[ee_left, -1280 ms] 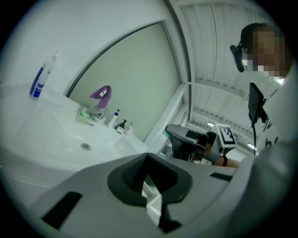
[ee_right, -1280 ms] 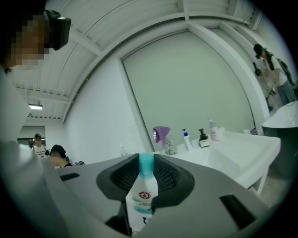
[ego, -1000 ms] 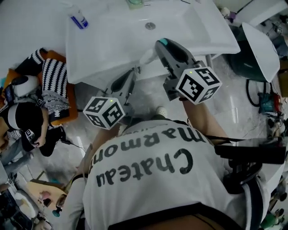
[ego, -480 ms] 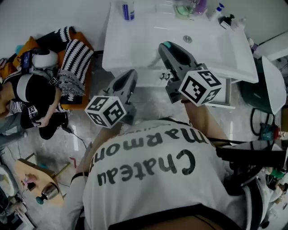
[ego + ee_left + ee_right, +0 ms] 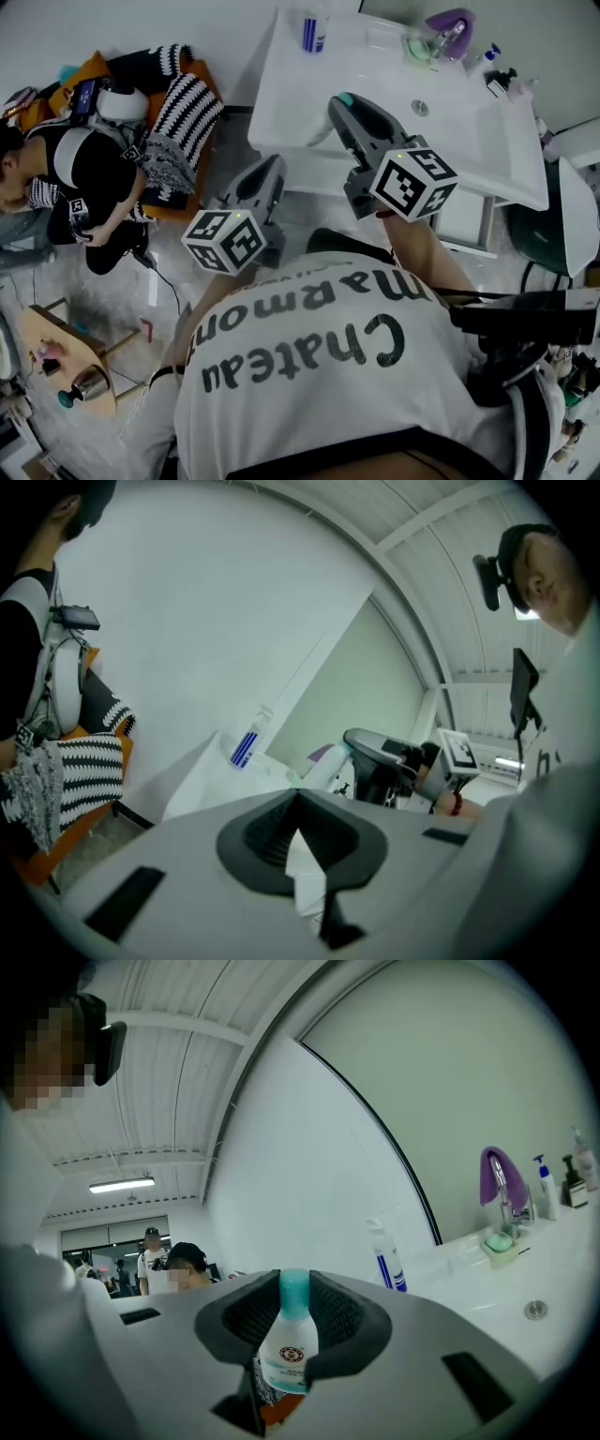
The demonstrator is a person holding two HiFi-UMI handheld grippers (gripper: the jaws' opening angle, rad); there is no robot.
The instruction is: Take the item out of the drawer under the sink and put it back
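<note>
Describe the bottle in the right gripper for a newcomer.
By the white sink, the right gripper grips a small white bottle. Its teal cap and round red emblem set it apart from the blue-striped bottle on the sink.

Sink [image 5: 291,94] dead ahead, basin middle bare, room to pass over. Back rim crowded: blue-striped btl [image 5: 312,33] at L corner, then soap dish [image 5: 419,47], purple tap [image 5: 448,23], pump btls [image 5: 506,82] at R. White drawer [image 5: 466,223] sticks out under sink R end. White-lidded fixture [image 5: 579,216] shuts far R. L side: seated person [image 5: 80,183] + striped cloth [image 5: 173,127]. Floor [image 5: 112,309] strip betw. them and sink passable, 1 cable [image 5: 164,281] across it.
</note>
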